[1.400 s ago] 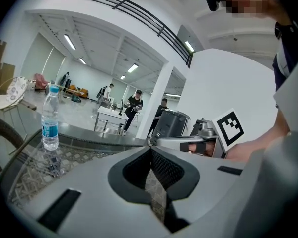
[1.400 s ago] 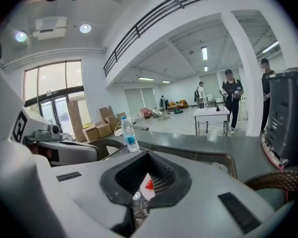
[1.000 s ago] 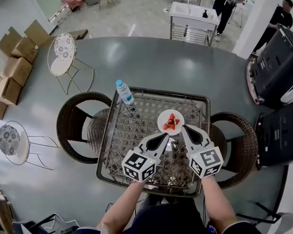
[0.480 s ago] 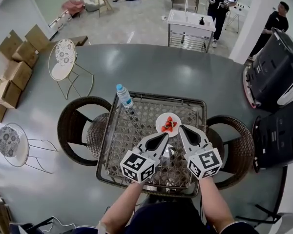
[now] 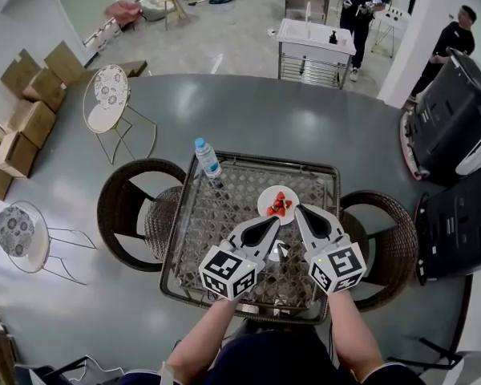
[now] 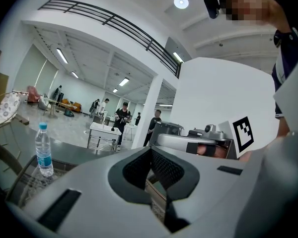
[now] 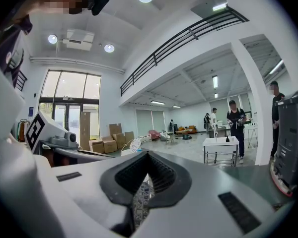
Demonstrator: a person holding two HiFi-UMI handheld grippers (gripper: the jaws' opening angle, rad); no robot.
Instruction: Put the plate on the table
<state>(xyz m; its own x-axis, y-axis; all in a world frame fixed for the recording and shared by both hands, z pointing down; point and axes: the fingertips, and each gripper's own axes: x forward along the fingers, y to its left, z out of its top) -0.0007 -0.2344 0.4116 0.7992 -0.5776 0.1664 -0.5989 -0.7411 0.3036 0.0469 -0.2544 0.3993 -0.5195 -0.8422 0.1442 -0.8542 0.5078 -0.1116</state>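
Observation:
A small white plate (image 5: 278, 204) with cut strawberries on it rests on the glass top of the square wicker table (image 5: 224, 239), right of the middle. Both grippers hover over the table's near half, pointing away from me. My left gripper (image 5: 271, 224) has its tip just short of the plate's near edge, and my right gripper (image 5: 301, 212) ends at the plate's right edge. Each looks shut with nothing between its jaws. The plate does not show in the left gripper view (image 6: 151, 155) or the right gripper view (image 7: 148, 155).
A water bottle (image 5: 208, 159) (image 6: 43, 150) stands upright at the table's far left corner. Dark wicker chairs (image 5: 132, 207) (image 5: 389, 243) flank the table. White wire chairs (image 5: 104, 95), cardboard boxes (image 5: 28, 111) and black cases (image 5: 457, 119) lie around; people stand by a white cart (image 5: 317, 38).
The head view has shifted slightly. The plate, the bottle and both grippers keep almost the same places on the table.

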